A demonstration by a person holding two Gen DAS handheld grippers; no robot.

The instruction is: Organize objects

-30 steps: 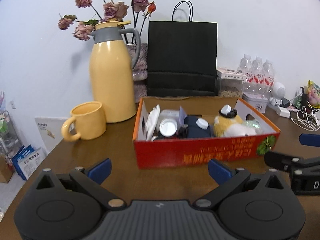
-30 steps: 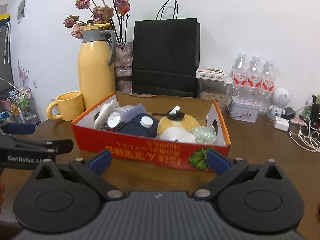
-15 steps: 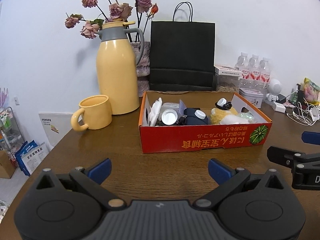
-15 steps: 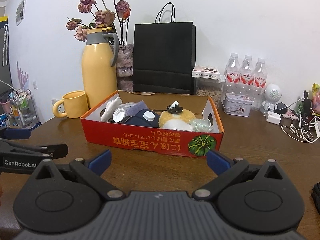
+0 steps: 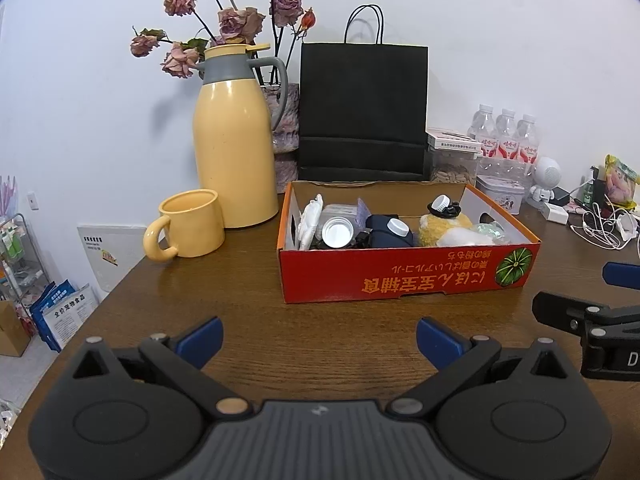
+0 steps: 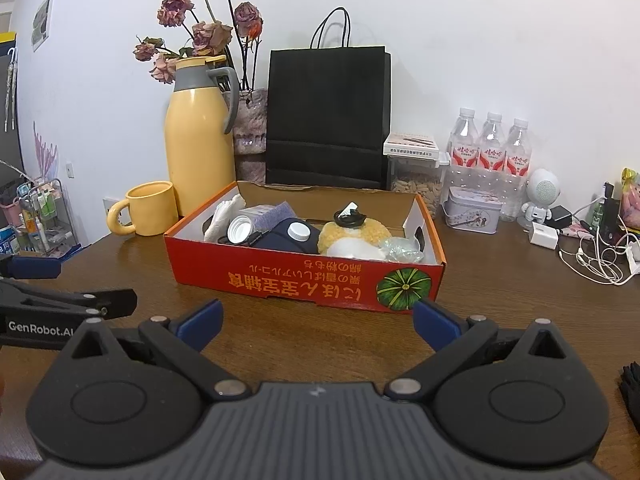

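Both grippers have backed away from the box [image 5: 408, 276], which now sits farther off on the table [image 5: 240, 300]. Our left gripper [image 5: 318, 336] and right gripper [image 6: 316, 322] are spread wide, empty. Items apparently all boxed; we judge organizing near done.

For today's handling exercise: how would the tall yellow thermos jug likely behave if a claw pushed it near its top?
The thermos jug stands tall on a fairly narrow base, so it may tip rather than slide. Its glossy wall looks slippery. Whether it is full, hence heavy, cannot be told.
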